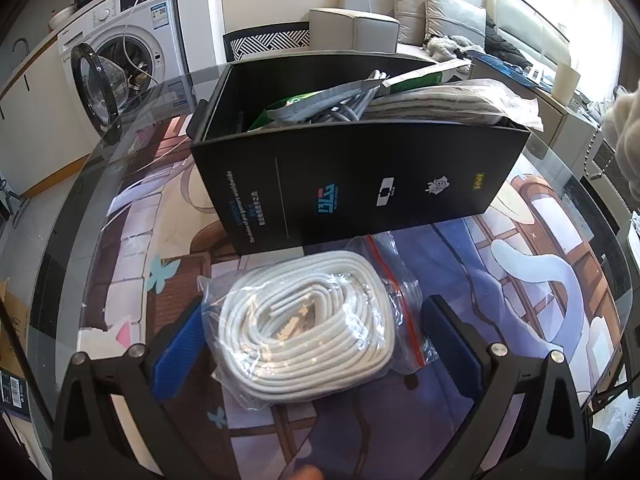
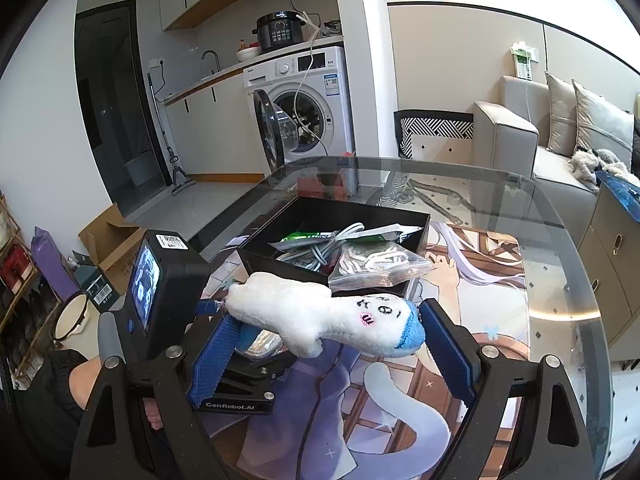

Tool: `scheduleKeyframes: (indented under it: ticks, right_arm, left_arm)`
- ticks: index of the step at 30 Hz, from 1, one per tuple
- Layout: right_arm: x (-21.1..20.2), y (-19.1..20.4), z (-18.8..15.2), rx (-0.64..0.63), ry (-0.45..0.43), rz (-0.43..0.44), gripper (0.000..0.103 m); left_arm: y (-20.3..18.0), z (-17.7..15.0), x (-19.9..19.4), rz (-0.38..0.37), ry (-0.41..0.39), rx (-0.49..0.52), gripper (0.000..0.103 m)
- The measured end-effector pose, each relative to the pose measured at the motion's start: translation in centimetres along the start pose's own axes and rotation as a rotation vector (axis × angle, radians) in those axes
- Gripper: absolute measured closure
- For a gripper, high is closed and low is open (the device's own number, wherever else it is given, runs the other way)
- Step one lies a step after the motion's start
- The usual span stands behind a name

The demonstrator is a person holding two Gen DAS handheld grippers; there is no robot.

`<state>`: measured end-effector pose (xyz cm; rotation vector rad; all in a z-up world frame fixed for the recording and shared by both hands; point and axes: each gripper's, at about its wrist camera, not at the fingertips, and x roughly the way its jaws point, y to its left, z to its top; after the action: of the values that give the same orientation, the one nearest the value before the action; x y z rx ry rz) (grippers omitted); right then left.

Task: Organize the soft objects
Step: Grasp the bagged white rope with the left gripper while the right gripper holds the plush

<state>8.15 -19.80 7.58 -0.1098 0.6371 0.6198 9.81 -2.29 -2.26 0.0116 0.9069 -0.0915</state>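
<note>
A clear zip bag of coiled white cord (image 1: 308, 332) lies on the glass table in front of a black box (image 1: 360, 184). My left gripper (image 1: 316, 344) is open, its blue pads on either side of the bag, not pressing it. In the right wrist view my right gripper (image 2: 320, 336) is shut on a white plush toy (image 2: 320, 320) with a stitched face and a blue tip, held above the table, in front of the black box (image 2: 336, 216). The box holds grey cables, green packets and a bagged cord. The plush also shows at the right edge of the left wrist view (image 1: 628, 148).
The round glass table (image 2: 560, 264) lies over a printed picture mat. The left gripper's body (image 2: 168, 280) is just left of the plush. A washing machine (image 2: 308, 108) with its door open and a beige sofa (image 2: 560, 152) stand beyond the table.
</note>
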Motion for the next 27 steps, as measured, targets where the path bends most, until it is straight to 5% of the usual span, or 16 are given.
scheduleKeyframes:
  ticks: [4, 6, 9, 27]
  right_arm:
    - [0.1, 0.0, 0.0, 0.0, 0.0, 0.0, 0.013]
    - [0.1, 0.0, 0.0, 0.002, -0.001, -0.001, 0.013]
    - [0.1, 0.0, -0.1, 0.003, -0.001, -0.002, 0.013]
    - [-0.1, -0.4, -0.1, 0.014, -0.009, 0.004, 0.013]
  left_arm:
    - [-0.4, -0.1, -0.4, -0.021, -0.02, 0.028, 0.016]
    - [-0.6, -0.1, -0.9, -0.04, -0.026, 0.042, 0.035]
    - [-1.0, -0.3, -1.3, -0.055, -0.03, 0.072, 0.042]
    - [0.7, -0.5, -5.9, -0.14, -0.129, 0.03, 0.043]
